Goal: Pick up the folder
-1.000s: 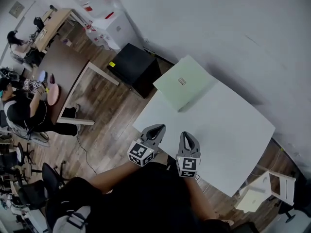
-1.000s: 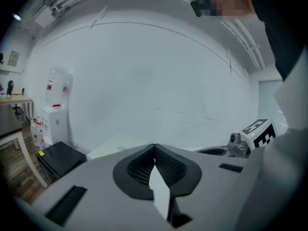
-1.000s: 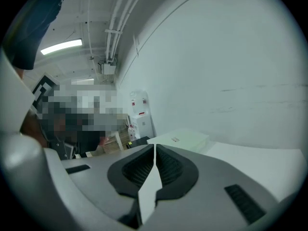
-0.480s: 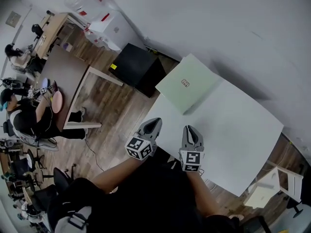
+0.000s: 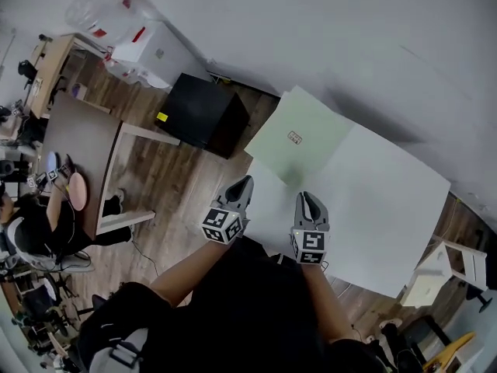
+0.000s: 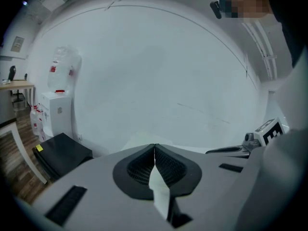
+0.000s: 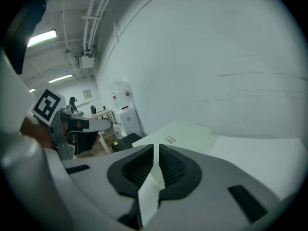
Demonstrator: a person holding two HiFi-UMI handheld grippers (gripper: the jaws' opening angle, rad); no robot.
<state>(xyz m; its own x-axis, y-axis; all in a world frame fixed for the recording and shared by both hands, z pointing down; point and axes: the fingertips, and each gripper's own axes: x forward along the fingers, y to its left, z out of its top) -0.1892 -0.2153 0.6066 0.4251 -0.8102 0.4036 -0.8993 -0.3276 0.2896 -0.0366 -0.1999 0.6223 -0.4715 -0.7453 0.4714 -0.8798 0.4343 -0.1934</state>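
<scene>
The pale green folder [image 5: 299,141] lies flat on the far left corner of the white table [image 5: 380,208], a small label on its cover. My left gripper [image 5: 242,183] hovers at the table's left edge, just short of the folder's near corner, jaws shut and empty. My right gripper [image 5: 306,199] hangs over the near part of the table, right of that corner, also shut with nothing in it. In the right gripper view the folder [image 7: 185,130] lies ahead of the shut jaws [image 7: 156,148]. The left gripper view shows shut jaws [image 6: 154,147] with the folder's pale edge [image 6: 137,139] just beyond.
A black box [image 5: 203,113] stands on the wooden floor left of the table. Behind it is a white water dispenser [image 5: 144,49]. A wooden table [image 5: 85,150] and a seated person [image 5: 35,228] are further left. A white stool [image 5: 449,266] stands at the right.
Both grippers have moved forward and a little down toward the folder, the left one further. Their jaws stayed shut. The folder has not moved.
</scene>
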